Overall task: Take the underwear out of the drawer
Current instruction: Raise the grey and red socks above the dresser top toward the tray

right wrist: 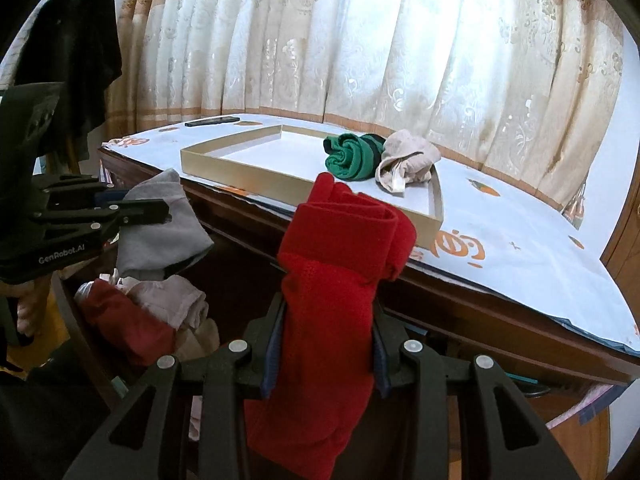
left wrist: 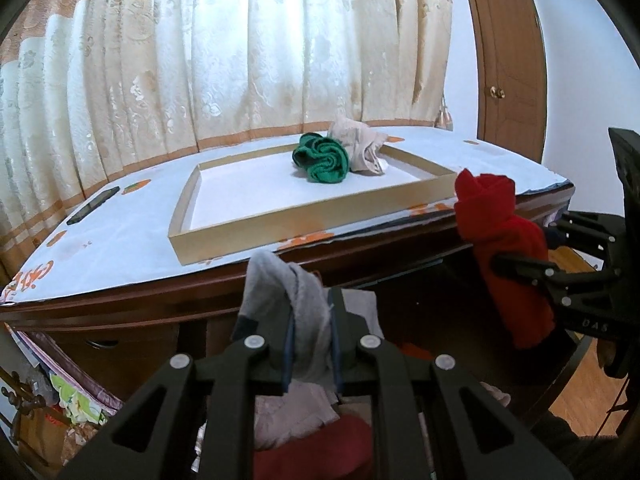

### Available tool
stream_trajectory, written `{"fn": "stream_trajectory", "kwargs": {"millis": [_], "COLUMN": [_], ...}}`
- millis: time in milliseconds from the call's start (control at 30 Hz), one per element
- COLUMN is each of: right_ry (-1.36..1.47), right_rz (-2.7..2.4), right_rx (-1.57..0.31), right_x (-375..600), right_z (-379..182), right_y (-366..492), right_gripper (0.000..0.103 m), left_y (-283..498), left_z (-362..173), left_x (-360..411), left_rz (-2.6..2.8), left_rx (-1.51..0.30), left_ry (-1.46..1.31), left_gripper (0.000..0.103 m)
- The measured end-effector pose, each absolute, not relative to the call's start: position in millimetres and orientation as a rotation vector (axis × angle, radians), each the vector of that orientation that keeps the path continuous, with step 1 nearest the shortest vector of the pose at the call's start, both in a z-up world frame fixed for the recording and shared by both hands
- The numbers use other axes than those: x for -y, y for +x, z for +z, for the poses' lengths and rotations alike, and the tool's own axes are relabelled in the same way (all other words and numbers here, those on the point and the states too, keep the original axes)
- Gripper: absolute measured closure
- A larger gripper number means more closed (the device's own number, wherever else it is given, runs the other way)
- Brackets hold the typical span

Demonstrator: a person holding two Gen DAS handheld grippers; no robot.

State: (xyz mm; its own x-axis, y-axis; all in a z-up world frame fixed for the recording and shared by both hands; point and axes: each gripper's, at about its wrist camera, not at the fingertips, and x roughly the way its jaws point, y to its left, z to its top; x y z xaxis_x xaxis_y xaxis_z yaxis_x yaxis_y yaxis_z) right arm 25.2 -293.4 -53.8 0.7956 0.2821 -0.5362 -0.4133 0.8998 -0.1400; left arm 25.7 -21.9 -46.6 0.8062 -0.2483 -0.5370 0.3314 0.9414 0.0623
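My left gripper (left wrist: 312,344) is shut on a grey pair of underwear (left wrist: 280,292), held just below the desk's front edge. My right gripper (right wrist: 326,348) is shut on a rolled red pair (right wrist: 340,248), which stands up between the pads. Each gripper also shows in the other view: the right gripper (left wrist: 520,264) with the red pair (left wrist: 500,240), and the left gripper (right wrist: 160,210) with the grey pair (right wrist: 160,232). Below both lies the open drawer with several garments, among them a dark red one (right wrist: 128,320) and a pinkish one (right wrist: 172,300). A gold-walled tray (left wrist: 248,232) on the desk holds a green roll (left wrist: 322,158) and a beige piece (left wrist: 362,148).
The wooden desk has a white cloth with orange prints (right wrist: 520,248) over its top. A dark phone (left wrist: 93,205) lies at the far left of the desk. Curtains hang behind it, a brown door (left wrist: 508,60) stands at the right, and a dark garment (right wrist: 76,60) hangs at the left.
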Motion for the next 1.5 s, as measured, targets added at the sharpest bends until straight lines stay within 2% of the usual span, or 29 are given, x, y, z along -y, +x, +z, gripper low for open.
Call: {"fn": "stream_trajectory", "kwargs": {"millis": [1500], "right_ry": [-0.226], "right_rz": [0.387], "right_rx": [-0.298], "right_x": [288], "right_z": [-7], "right_y": [-5], "right_gripper": [0.064], "left_y": [8], "left_z": [19], "left_x": [14], "left_rz": [-0.215], "left_rx": [-0.299], "left_ry": [0.149], "left_gripper": [0.091]}}
